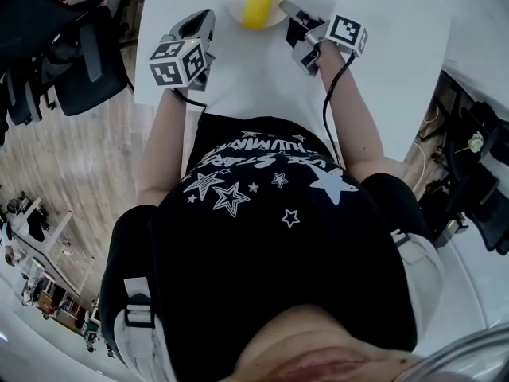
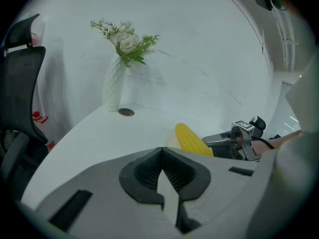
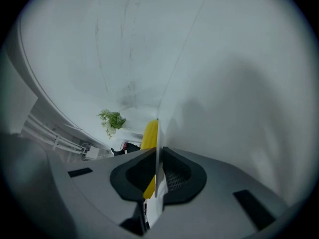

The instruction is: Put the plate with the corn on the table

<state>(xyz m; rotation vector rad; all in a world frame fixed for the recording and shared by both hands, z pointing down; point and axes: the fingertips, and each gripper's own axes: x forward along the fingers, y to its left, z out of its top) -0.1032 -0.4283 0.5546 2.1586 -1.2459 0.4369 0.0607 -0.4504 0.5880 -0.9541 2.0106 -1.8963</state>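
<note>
Here the right gripper [image 1: 288, 9] is clamped on the near right rim of the plate [image 1: 235, 8], which shows at the far end of the white table [image 1: 262, 78] in the head view. In the right gripper view the rim runs edge-on between the two pads, and the yellow corn [image 3: 150, 132] lies just beyond them on the plate. The corn [image 1: 260, 0] rests across the middle of the plate. No view makes clear whether the plate's underside touches the tabletop or hangs just above it.

The left gripper [image 1: 199, 22] is apart from the plate, to its left and nearer the person. Its jaws meet at the tips and hold nothing.

From the left gripper view, a white vase [image 2: 113, 86] of flowers [image 2: 127, 40] stands farther back on the table. A small dark disc [image 2: 126, 112] lies just beside its foot. A black chair [image 2: 20, 93] stands off the table's left edge.
</note>
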